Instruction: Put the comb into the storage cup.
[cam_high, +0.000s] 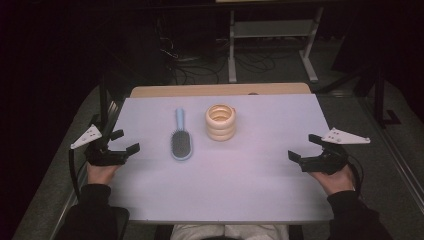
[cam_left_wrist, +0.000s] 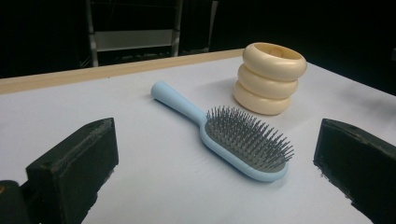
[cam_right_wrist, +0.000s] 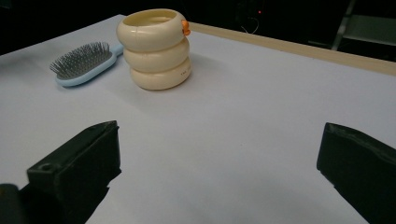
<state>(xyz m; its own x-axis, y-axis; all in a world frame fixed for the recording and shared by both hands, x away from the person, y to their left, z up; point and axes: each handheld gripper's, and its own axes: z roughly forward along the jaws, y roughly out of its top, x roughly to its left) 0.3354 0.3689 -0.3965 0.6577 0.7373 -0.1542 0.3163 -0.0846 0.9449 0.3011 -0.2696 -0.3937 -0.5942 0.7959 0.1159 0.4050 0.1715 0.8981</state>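
Observation:
A light blue hairbrush (cam_high: 180, 138) lies bristles up on the white table (cam_high: 250, 180), its handle pointing away from me. Right of it stands a cream ringed cup (cam_high: 220, 122), open at the top. My left gripper (cam_high: 126, 142) is open at the table's left edge, well left of the brush, with nothing between its jaws. My right gripper (cam_high: 303, 147) is open at the right edge, far from the cup. The left gripper view shows the hairbrush (cam_left_wrist: 243, 140) and the cup (cam_left_wrist: 271, 79) ahead. The right gripper view shows the cup (cam_right_wrist: 156, 49) and the hairbrush (cam_right_wrist: 84, 63) farther off.
A wooden strip (cam_high: 220, 90) runs along the table's far edge. Behind it, in the dark, stand a metal frame (cam_high: 272, 40) and loose cables (cam_high: 200, 70) on the floor. Wide bare table lies between the two grippers.

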